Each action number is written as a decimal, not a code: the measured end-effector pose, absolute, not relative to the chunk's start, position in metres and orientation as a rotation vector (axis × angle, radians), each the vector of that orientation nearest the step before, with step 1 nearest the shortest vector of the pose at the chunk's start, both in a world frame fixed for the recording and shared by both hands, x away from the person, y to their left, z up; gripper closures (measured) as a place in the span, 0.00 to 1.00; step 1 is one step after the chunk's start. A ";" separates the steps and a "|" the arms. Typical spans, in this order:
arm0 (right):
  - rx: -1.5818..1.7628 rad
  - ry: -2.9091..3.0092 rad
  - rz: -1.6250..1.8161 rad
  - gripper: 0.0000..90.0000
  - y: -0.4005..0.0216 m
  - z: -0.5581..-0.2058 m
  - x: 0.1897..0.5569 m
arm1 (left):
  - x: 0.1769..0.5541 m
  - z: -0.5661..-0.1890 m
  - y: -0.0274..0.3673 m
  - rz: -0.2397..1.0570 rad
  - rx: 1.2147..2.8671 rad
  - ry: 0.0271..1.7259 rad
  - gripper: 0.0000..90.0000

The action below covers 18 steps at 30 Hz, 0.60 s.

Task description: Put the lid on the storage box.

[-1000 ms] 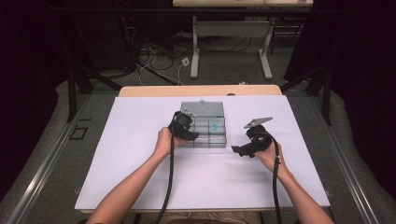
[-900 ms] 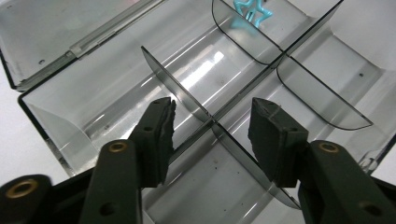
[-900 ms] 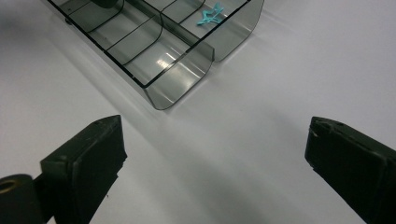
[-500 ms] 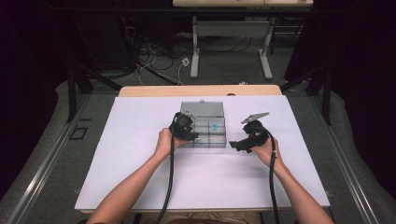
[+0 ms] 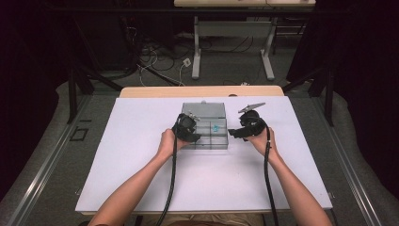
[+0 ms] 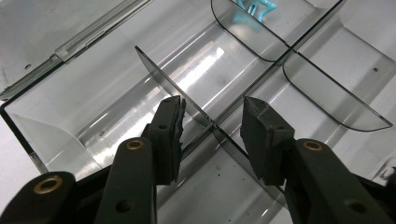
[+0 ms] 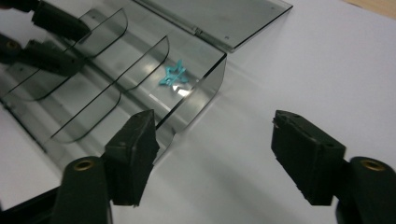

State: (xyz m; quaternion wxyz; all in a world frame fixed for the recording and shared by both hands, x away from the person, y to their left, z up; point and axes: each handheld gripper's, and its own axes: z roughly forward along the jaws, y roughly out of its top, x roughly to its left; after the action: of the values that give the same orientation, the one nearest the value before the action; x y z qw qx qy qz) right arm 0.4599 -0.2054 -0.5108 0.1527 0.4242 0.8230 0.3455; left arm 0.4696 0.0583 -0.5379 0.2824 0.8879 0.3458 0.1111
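Two hand-held grippers work at a clear compartment box (image 5: 205, 127) on the white desk (image 5: 141, 179). The left hand-held gripper (image 6: 212, 126) is lowered into the box from its near left side. Its jaws have just been closing and now stand either side of an upright clear divider (image 6: 187, 100), which sits in the gap between them; whether the pads press on it I cannot tell. Ahead of this gripper, in a farther compartment, lies a small teal piece (image 6: 254, 9).

The right hand-held gripper (image 7: 212, 140) is just beside the box's right end wall, over bare desk. Its jaws have just been closing too, yet they are parted wide with nothing between them: one pad is near the box's corner, the other is out over the white surface. The teal piece (image 7: 172, 74) lies ahead and to its left, inside the end compartment, and the box's open lid (image 7: 219, 18) lies flat beyond it.
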 end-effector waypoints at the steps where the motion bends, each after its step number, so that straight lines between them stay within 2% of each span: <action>1: 1.219 2.352 0.990 0.39 -0.204 -0.510 0.463 | 0.470 -0.538 0.058 0.297 2.377 0.927 0.65; 5: 1.213 2.340 0.995 0.54 -0.199 -0.508 0.474 | 0.470 -0.538 0.058 0.297 2.375 0.927 0.65; 8: 1.222 2.328 0.983 0.69 -0.197 -0.507 0.482 | 0.470 -0.538 0.059 0.297 2.375 0.927 0.65; 14: 1.278 2.306 0.946 0.93 -0.192 -0.511 0.502 | 0.469 -0.538 0.059 0.293 2.377 0.924 0.66; 18: 1.325 2.332 0.931 1.00 -0.188 -0.514 0.515 | 0.469 -0.538 0.058 0.294 2.378 0.923 0.66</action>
State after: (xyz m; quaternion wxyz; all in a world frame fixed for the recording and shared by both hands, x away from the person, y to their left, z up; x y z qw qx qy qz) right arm 0.5152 -0.1876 -0.5143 0.1509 0.4614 0.8120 0.3241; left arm 0.4693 0.0584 -0.5377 0.2829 0.8883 0.3447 0.1100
